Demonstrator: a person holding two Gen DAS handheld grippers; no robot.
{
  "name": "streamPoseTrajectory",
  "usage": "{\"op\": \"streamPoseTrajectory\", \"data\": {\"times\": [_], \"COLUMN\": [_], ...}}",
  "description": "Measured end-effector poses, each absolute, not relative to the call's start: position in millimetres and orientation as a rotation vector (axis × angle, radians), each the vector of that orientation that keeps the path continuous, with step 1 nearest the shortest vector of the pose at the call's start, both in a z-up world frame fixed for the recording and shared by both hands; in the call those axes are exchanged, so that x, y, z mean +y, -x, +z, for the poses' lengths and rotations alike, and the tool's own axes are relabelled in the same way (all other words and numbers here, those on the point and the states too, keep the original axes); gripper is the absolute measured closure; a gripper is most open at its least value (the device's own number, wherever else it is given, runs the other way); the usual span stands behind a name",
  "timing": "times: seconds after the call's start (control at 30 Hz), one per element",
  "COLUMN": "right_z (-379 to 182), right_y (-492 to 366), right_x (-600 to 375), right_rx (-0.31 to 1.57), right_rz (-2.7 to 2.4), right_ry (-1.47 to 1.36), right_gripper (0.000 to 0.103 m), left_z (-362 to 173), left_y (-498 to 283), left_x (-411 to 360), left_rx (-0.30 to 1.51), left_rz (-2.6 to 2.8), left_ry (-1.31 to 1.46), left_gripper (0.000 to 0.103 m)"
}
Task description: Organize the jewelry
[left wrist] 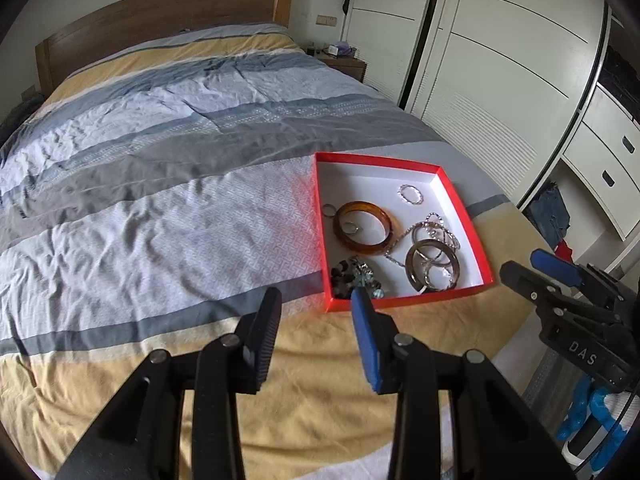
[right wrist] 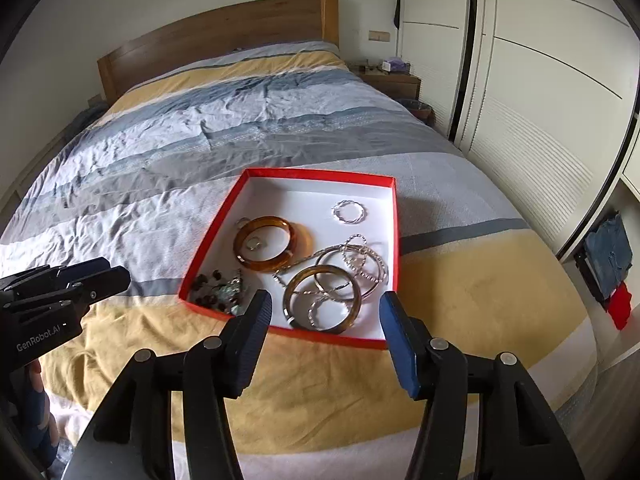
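Note:
A red box lid with a white inside (left wrist: 396, 160) (right wrist: 320, 173) lies on the bed and holds the jewelry. An amber bangle (left wrist: 386, 227) (right wrist: 288, 258) lies in it with a small ring inside. A brown-and-silver bangle (left wrist: 454, 264) (right wrist: 352, 308) lies over silver hoops and a chain. A twisted silver ring (left wrist: 410, 194) (right wrist: 349, 212) lies at the back. Dark beads (left wrist: 344, 276) (right wrist: 208, 284) sit in the near corner. My left gripper (left wrist: 316, 304) (right wrist: 102, 272) is open and empty, left of the box. My right gripper (right wrist: 324, 308) (left wrist: 524, 266) is open and empty at the box's near edge.
The bed has a wrinkled striped duvet (left wrist: 160, 160) in blue, grey and yellow, with a wooden headboard (left wrist: 160, 12). White wardrobe doors (left wrist: 500, 60) stand to the right. A nightstand (left wrist: 344, 64) is at the back. Folded clothes (right wrist: 608, 256) sit on low shelves at right.

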State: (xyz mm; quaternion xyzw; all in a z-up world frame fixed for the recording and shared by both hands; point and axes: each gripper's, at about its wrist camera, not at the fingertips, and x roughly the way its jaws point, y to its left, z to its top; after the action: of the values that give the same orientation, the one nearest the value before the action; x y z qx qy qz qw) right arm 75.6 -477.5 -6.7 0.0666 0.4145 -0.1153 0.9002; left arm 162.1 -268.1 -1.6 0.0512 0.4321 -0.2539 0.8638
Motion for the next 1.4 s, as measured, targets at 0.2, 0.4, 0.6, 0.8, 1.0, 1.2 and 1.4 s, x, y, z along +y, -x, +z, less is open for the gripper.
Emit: {"op": "streamPoseTrajectory", "data": {"times": [0.2, 0.4, 0.6, 0.8, 1.0, 1.2, 1.4], "right_z": [22.8, 46.7, 64.1, 77.8, 79.3, 78.5, 78.9], "right_y": [-35.1, 3.6, 41.7, 74.4, 94.4, 111.4, 125.3], "right_x": [-431.1, -375.0, -329.5, -302.4, -287.8, -281.0, -279.4], "right_rx": [0.82, 0.78, 0.733, 0.691, 0.676, 0.667, 0.66], "right_rz": [-0.194, -0.141, -0.105, -0.1, -0.113, -0.124, -0.126], "right_ry": [-0.16, -0.13, -0.111, -0.078, -0.064, -0.063, -0.061], "right_gripper": [0.04, 0.031, 0.025, 0.018, 0.016, 0.015, 0.015], "left_z": [26.1, 50.3, 67.2, 79.5, 86.0, 90.9, 95.7], "left_y": [-117.1, -65.8, -22.0, 16.6, 45.0, 65.8, 83.0], "left_x": [-221.7, -170.8, -125.4, -98.8, -82.9, -71.3, -67.6], "left_rx": [0.87, 0.798, 0.736, 0.658, 0.608, 0.563, 0.527], "left_rz": [-0.473, -0.388, -0.307, -0.253, -0.249, -0.242, -0.247], "left_ry": [-0.111, -0.12, -0.121, -0.133, -0.131, -0.116, -0.125], "left_gripper": [0.068, 0.068, 0.061, 0.061, 0.06, 0.06, 0.06]}}
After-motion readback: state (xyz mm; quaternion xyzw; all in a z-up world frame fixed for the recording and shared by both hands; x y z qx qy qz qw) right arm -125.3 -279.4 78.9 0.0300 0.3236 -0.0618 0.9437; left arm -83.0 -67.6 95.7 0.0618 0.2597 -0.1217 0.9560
